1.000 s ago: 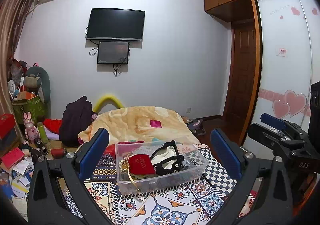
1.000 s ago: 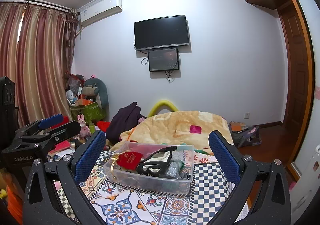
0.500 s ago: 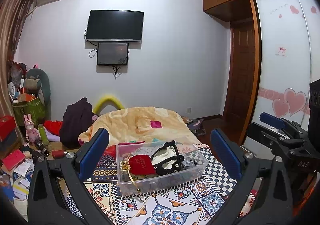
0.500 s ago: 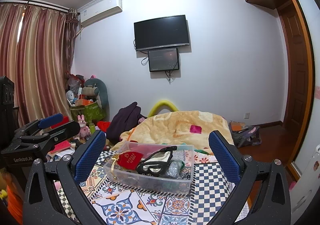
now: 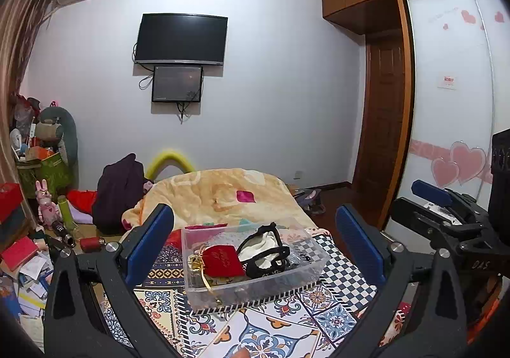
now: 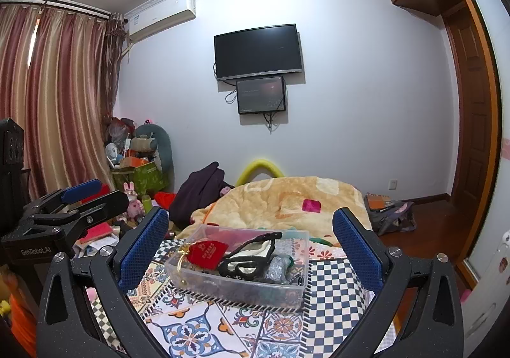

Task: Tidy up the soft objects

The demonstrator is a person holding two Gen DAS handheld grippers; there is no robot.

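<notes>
Sitting on a tile-patterned cloth (image 5: 280, 329), a clear rectangular plastic bin (image 5: 255, 278) holds a red velvet pouch (image 5: 223, 261) with gold cord and a black-edged cream fabric piece (image 5: 263, 248). Left gripper (image 5: 255, 245) and right gripper (image 6: 250, 245) both gape wide, empty, textured blue pads flanking the bin, short of it.
</notes>
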